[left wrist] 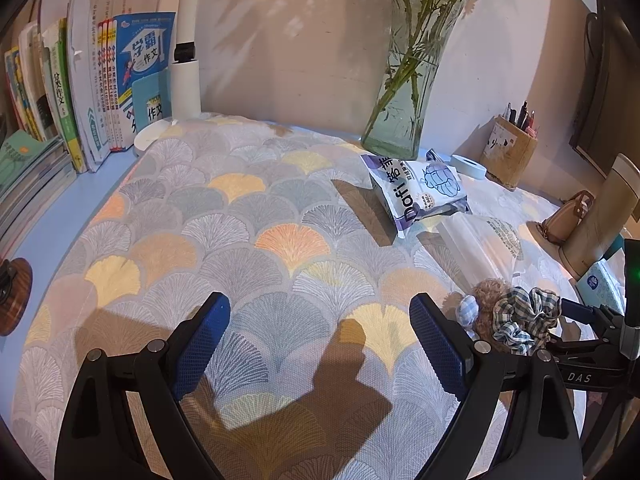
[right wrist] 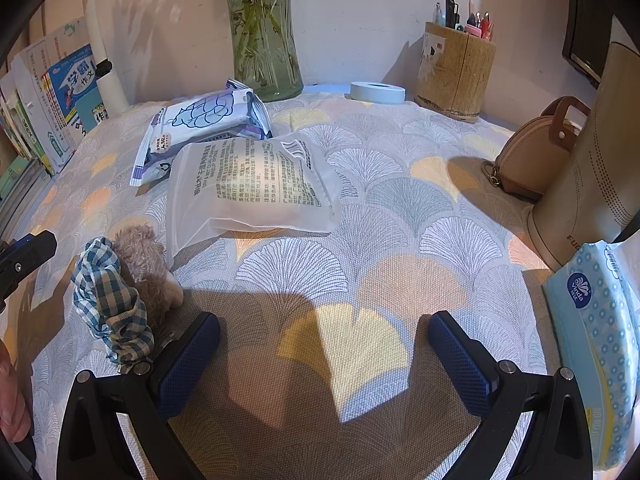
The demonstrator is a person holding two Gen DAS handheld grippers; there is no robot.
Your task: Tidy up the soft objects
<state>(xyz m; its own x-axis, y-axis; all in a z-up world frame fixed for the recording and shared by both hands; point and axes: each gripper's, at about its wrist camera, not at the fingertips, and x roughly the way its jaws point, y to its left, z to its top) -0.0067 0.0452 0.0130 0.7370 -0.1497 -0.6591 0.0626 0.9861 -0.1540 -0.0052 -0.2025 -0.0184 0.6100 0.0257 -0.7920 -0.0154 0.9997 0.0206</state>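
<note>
A checked blue-and-white scrunchie (right wrist: 110, 304) lies against a small brown plush toy (right wrist: 146, 268) on the fan-patterned cloth (right wrist: 380, 208). Beyond them lie a frosted white pack (right wrist: 256, 184) and a purple-and-white Dafi pack (right wrist: 200, 124). A blue Vinda tissue pack (right wrist: 600, 340) leans at the right edge. My right gripper (right wrist: 324, 356) stands open over bare cloth, its left finger close beside the scrunchie. My left gripper (left wrist: 320, 344) is open too, with nothing between its fingers. The scrunchie (left wrist: 524, 316) and plush (left wrist: 486, 304) sit just right of it, the Dafi pack (left wrist: 420, 192) farther back.
Books (left wrist: 80, 92) stand at the back left beside a white lamp (left wrist: 186, 88). A glass vase (left wrist: 412, 80), tape roll (right wrist: 378, 91), wooden pen holder (right wrist: 456, 68), tan pouch (right wrist: 536, 152) and beige appliance (right wrist: 592, 168) line the back and right.
</note>
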